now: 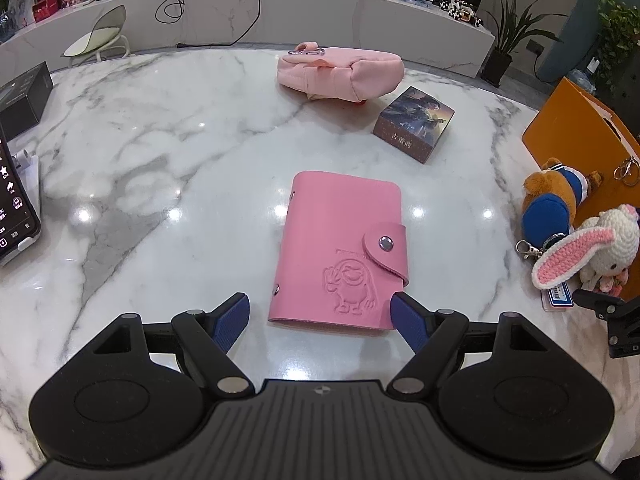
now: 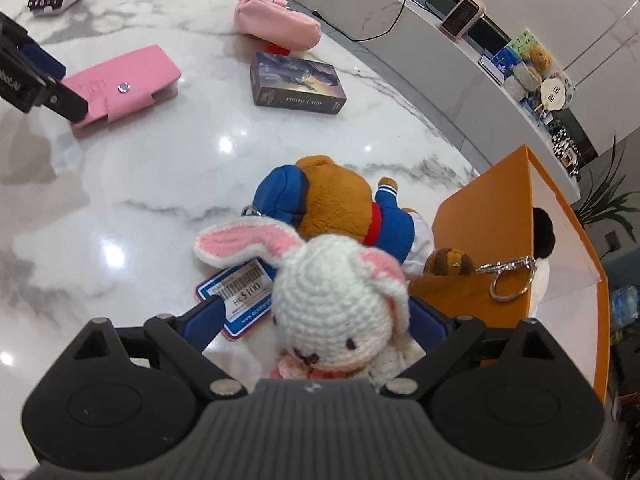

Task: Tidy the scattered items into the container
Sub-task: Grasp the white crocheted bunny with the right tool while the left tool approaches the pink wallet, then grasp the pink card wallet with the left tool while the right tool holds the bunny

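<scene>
A pink card holder point(image 1: 340, 248) with a snap flap lies on the marble table, its near end between the open fingers of my left gripper point(image 1: 320, 316); it also shows in the right wrist view point(image 2: 120, 84). My right gripper point(image 2: 312, 320) is open around a white crocheted rabbit point(image 2: 340, 304), whose head sits between the blue pads; I cannot tell if they touch it. The rabbit point(image 1: 600, 244) leans by a brown bear plush in blue point(image 2: 344, 204) against the orange box point(image 2: 500, 216). A pink pouch point(image 1: 340, 74) and a photo card box point(image 1: 414, 122) lie farther back.
A phone on a stand point(image 1: 16, 200) and a black box point(image 1: 24, 96) sit at the table's left edge. A price tag point(image 2: 244, 292) lies under the rabbit. A keyring point(image 2: 508, 280) hangs on the orange box's wall. A counter with cables runs behind the table.
</scene>
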